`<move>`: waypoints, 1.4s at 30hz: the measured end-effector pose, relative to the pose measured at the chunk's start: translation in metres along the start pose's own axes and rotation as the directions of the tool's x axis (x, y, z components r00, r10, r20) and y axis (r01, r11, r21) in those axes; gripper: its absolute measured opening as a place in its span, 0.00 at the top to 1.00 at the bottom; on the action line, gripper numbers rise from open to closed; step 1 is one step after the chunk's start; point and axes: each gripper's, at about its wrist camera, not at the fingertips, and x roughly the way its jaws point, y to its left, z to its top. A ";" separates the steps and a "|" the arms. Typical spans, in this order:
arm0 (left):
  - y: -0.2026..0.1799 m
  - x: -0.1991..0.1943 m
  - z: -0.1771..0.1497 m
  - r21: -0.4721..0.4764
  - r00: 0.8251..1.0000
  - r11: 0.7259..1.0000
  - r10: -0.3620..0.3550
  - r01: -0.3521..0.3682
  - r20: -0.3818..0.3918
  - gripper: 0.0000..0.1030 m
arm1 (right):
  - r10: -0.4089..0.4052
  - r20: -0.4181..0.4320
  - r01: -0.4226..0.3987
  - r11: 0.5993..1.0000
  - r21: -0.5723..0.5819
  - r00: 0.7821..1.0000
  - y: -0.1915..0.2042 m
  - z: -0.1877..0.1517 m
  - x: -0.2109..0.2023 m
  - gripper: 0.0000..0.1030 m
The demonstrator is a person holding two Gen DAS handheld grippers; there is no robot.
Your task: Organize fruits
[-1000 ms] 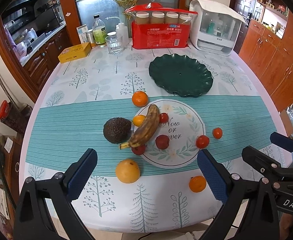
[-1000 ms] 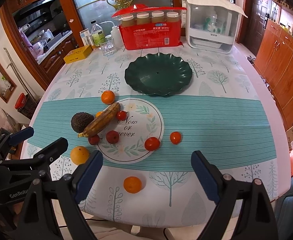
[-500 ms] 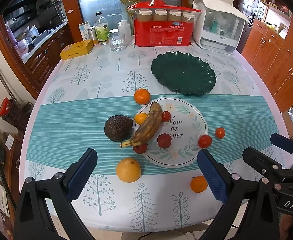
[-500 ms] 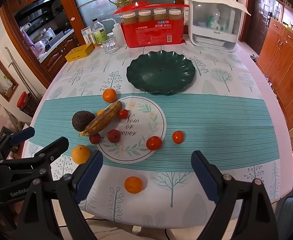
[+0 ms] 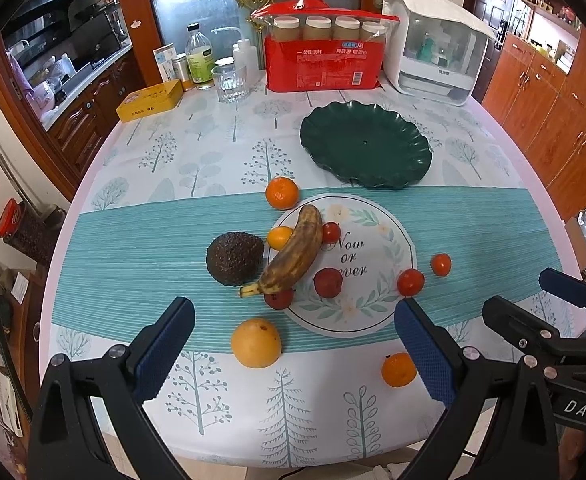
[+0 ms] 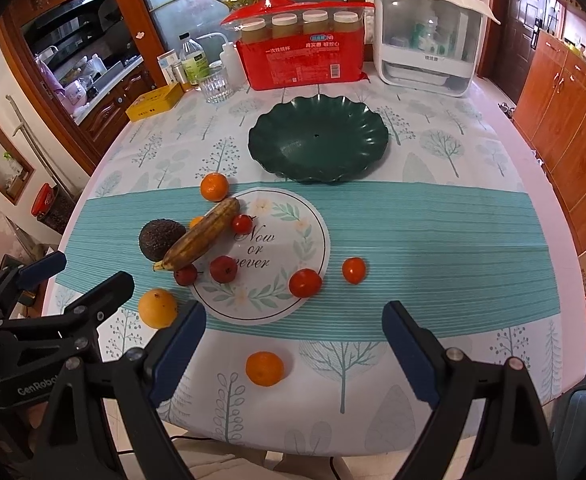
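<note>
Fruit lies scattered on the tablecloth: a brown-spotted banana (image 5: 295,250) (image 6: 203,239), a dark avocado (image 5: 235,258) (image 6: 161,238), a large orange (image 5: 255,343) (image 6: 157,307), a tangerine (image 5: 281,193) (image 6: 214,187), a small orange (image 5: 398,369) (image 6: 264,368), and several small red fruits (image 5: 410,282) (image 6: 305,283). An empty dark green plate (image 5: 365,144) (image 6: 318,142) sits beyond them. My left gripper (image 5: 293,344) is open and empty above the near edge, also showing in the right wrist view (image 6: 81,284). My right gripper (image 6: 293,348) is open and empty.
At the table's far end stand a red pack of paper cups (image 5: 325,56), a white appliance (image 5: 437,44), a glass (image 5: 231,82), bottles (image 5: 198,58) and a yellow tin (image 5: 151,100). Wooden cabinets (image 5: 553,92) flank the right side.
Both grippers have drifted slightly forward toward the fruit; nothing on the table has moved and both stay open.
</note>
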 end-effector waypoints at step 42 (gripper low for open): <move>0.048 0.102 -0.023 -0.085 0.973 0.996 0.015 -0.035 -0.229 0.03 | 0.068 -0.248 -0.051 0.996 0.076 0.966 -0.003 -0.032 0.084 0.14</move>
